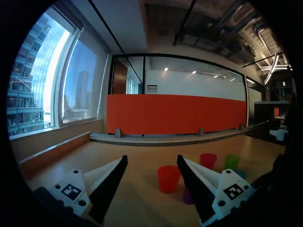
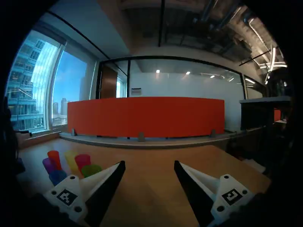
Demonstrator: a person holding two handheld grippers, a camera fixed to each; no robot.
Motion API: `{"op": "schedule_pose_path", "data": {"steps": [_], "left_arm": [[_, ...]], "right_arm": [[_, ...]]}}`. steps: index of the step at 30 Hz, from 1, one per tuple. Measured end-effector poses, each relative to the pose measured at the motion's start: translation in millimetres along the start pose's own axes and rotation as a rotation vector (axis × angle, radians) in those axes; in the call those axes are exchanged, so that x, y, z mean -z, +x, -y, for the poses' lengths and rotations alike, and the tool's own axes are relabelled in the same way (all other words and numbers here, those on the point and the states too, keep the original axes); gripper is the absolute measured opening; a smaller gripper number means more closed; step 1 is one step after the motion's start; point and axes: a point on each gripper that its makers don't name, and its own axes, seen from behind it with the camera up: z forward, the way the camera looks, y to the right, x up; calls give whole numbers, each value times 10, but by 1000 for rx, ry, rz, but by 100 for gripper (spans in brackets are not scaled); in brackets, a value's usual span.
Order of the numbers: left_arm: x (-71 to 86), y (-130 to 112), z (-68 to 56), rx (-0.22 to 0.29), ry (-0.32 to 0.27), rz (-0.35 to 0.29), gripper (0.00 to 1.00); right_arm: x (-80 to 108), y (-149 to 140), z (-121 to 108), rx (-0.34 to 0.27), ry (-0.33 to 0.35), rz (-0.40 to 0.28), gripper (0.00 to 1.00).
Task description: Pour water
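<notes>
Several coloured plastic cups stand in a cluster on a wooden table (image 1: 144, 204). In the left gripper view an orange cup (image 1: 168, 178) is nearest, with a pink cup (image 1: 208, 159), a green cup (image 1: 231, 161), a yellow cup (image 1: 192, 158), a purple cup (image 1: 187, 196) and a blue cup (image 1: 240, 174) around it. My left gripper (image 1: 151, 163) is open, nothing between its fingers, the cups just right of centre. In the right gripper view the same cups sit at far left: orange cup (image 2: 54, 159), yellow cup (image 2: 71, 160), pink cup (image 2: 83, 162), green cup (image 2: 91, 170). My right gripper (image 2: 149, 163) is open and holds nothing.
An orange divider panel (image 2: 146, 116) runs along the table's far edge. Large windows (image 1: 38, 87) line the left wall above a wooden ledge (image 1: 53, 151). Dark shelving (image 2: 261, 117) stands at the right. Bare tabletop (image 2: 151, 189) lies ahead of the right gripper.
</notes>
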Motion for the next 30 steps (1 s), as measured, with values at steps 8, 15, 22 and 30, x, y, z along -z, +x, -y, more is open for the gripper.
{"op": "schedule_pose_path", "data": {"steps": [8, 15, 22, 30], "left_arm": [[-104, 435, -13, 31, -34, 31, 97], [-183, 856, 13, 13, -55, 35, 97], [-209, 1306, 1, -23, -85, 13, 97], [-175, 1500, -108, -44, -148, 15, 97]], "right_arm": [[-53, 420, 8, -13, 33, 45, 100], [-107, 805, 45, -17, 66, 44, 100], [-137, 1167, 97, 4, 90, 31, 100], [-123, 1321, 207, -3, 142, 28, 100]]}}
